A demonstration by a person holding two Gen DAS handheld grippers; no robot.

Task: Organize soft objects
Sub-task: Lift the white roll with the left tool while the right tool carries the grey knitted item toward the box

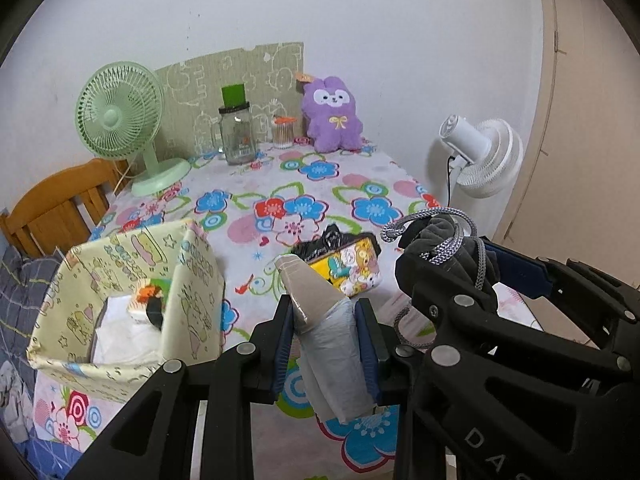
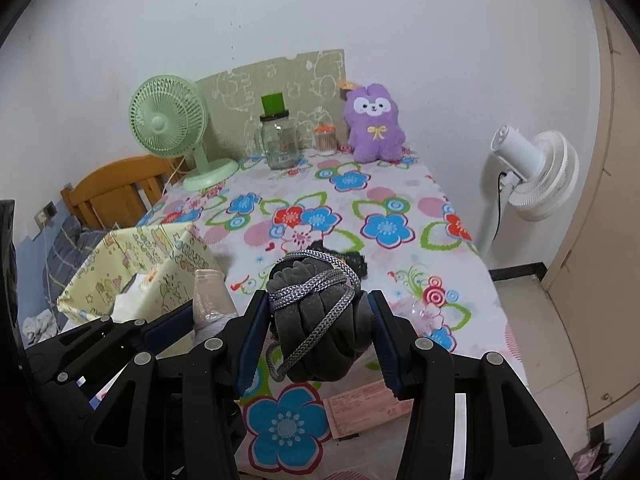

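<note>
Table (image 2: 400, 184) is lying under a flowered cloth, running from the near edge to the far wall. Two fans are standing by: a white fan (image 2: 536, 168) off the table's right side and a green fan (image 1: 120, 120) at the far left corner. One fabric bin (image 1: 132, 300) is sitting at the near left, and it is already holding some white soft stuff and a small orange and black piece, so part of the sorting looks done. One purple plush (image 1: 332, 116) is sitting at the far edge, untouched, beside a glass jar (image 1: 238, 136) and a small swab pot (image 1: 284, 132).

Two soft things are being carried above the cloth. The left gripper (image 1: 324, 340) is pinching a grey plastic pack (image 1: 324, 332), its pads pressing both sides, near the bin's right wall. The right gripper (image 2: 320, 328) is squeezing a dark grey pouch (image 2: 316, 320) wound with a silver cord, just right of the left one. One printed purse (image 1: 352, 268) is lying in the middle of the table with something black (image 1: 332, 240) bunched behind it.

By my judgement the task is partway: the two held things are waiting to be dropped in the bin, and the purse, the black bundle and perhaps the plush are left. One pink paper (image 2: 364, 404) is lying at the near edge
</note>
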